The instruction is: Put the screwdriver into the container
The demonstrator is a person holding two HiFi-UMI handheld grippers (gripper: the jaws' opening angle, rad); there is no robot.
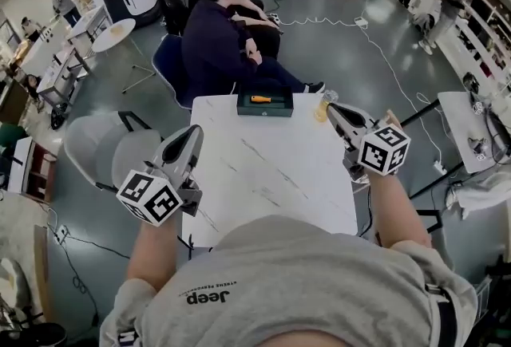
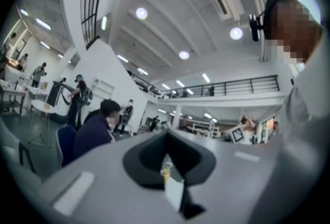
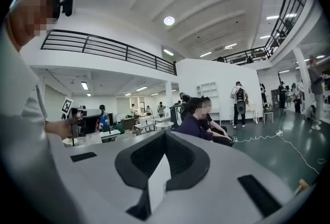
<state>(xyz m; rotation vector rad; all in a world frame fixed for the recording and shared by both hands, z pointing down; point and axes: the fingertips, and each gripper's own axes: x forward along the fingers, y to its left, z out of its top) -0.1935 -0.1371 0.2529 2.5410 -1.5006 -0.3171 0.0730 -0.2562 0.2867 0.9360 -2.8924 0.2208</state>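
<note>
The orange-handled screwdriver [image 1: 262, 99] lies inside the dark green container [image 1: 264, 109], which stands at the far edge of the white marble table [image 1: 271, 170]. My left gripper [image 1: 194, 133] is raised over the table's left edge, well short of the container, shut and empty. My right gripper [image 1: 332, 108] hangs over the table's far right corner, to the right of the container, also shut and empty. In the left gripper view the jaws [image 2: 166, 133] meet and point up at the hall ceiling. The right gripper view shows the same closed jaws [image 3: 165, 134] aimed across the room.
A small yellowish cup [image 1: 322, 108] stands at the far right corner, right by my right gripper. Seated people [image 1: 219, 42] are just beyond the container. A grey chair [image 1: 100, 147] is at the left, another table [image 1: 473, 130] at the right.
</note>
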